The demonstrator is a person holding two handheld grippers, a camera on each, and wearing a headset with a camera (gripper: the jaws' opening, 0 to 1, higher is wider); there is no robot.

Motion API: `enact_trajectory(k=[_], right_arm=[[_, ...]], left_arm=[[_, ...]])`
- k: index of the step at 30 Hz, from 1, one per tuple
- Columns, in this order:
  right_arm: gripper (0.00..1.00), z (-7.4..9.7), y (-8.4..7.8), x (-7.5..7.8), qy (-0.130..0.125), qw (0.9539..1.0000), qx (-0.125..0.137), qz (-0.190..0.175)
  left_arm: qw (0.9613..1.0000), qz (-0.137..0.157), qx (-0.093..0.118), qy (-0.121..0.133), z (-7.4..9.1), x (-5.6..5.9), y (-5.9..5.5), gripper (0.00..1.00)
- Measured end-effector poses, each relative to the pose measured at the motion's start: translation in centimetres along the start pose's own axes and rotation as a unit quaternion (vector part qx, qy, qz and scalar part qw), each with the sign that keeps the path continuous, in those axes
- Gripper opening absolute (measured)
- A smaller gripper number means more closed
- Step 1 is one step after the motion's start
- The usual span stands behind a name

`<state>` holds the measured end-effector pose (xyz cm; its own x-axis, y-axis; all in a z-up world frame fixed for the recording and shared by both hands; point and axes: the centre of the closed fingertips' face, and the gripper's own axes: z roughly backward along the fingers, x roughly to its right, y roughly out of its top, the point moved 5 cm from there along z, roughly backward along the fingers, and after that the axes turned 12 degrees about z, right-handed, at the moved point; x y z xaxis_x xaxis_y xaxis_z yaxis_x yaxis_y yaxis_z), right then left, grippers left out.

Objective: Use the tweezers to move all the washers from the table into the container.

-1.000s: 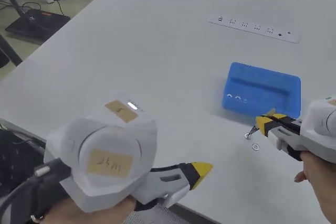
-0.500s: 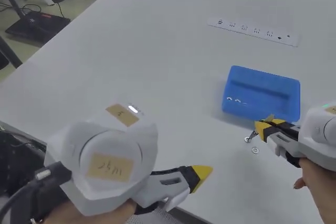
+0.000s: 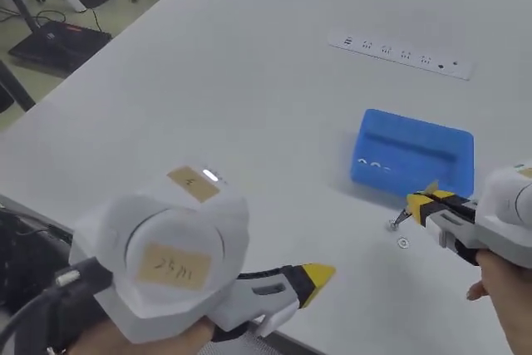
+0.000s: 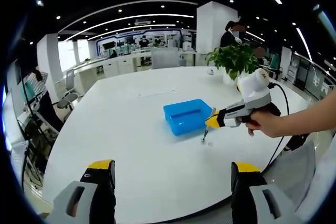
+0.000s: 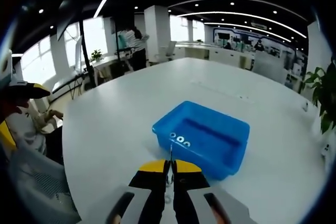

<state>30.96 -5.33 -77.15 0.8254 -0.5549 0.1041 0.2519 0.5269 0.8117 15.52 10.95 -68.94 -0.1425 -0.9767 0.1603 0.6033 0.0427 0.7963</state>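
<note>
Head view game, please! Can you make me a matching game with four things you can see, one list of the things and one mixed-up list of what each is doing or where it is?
Things
1. blue container
2. tweezers
3. power strip
4. left gripper

States
A. jaws wide apart, holding nothing
B. lies flat, on the far side of the container
C. has washers inside
D. clamped in the shut right gripper

Right pairs: 1-C, 2-D, 3-B, 4-A
</note>
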Motion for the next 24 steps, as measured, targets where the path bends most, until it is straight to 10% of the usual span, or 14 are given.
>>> enact_trajectory(k=[24], right_arm=[[0.0,1.6,4.6,2.8,-0.039,0.9961,0.068,-0.041]], left_arm=[[1.0,-0.004,-0.003,0.0,0.2,0.2,-0.1,0.94]])
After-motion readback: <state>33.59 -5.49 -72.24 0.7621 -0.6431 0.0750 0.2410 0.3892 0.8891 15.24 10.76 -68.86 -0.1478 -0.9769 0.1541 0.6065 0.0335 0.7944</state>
